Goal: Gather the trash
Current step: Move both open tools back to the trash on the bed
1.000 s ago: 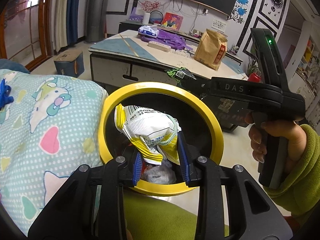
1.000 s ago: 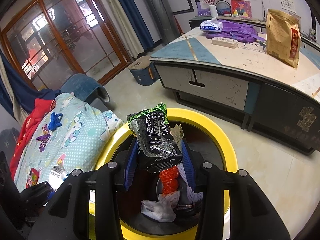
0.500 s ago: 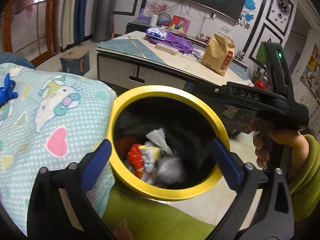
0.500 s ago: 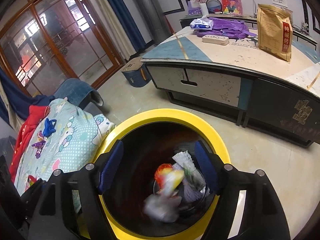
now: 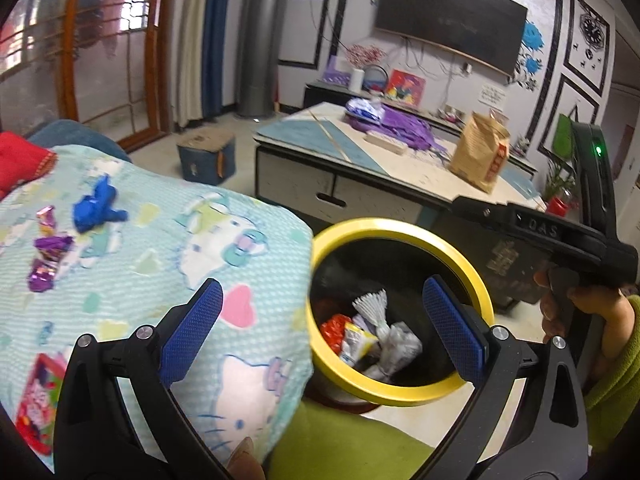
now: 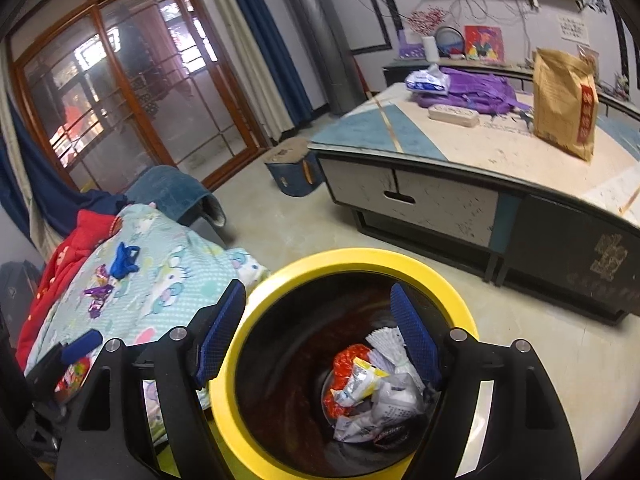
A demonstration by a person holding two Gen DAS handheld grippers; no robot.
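Blanket [image 5: 168,264]: patterned, fills the left half of the left wrist view. Litter remains on it: a blue scrap [image 5: 98,206] and purple wrappers [image 5: 46,258] at mid-left, and a red-printed packet [image 5: 36,396] at lower left.

Bin [image 5: 400,394]: yellow-rimmed, right of centre in the left view, lower centre in the right. Its load has grown. A yellow-and-white snack bag [image 6: 360,380] now lies among the red and white wrappers at the bottom; a second ago it was clamped above the rim.

Left hand-held gripper [image 5: 320,332]: jaws wide, nothing between them. It has just been opening and now faces more toward the blanket than before.

Right hand-held gripper [image 6: 320,340]: jaws apart and empty, poised over the bin mouth. The dark green-topped packet it held a second ago is gone; a dark packet [image 6: 394,438] low in the bin is probably that one.

Assessment: both deposits complete. The task is not finished, and the blanket litter is the likely next pickup.
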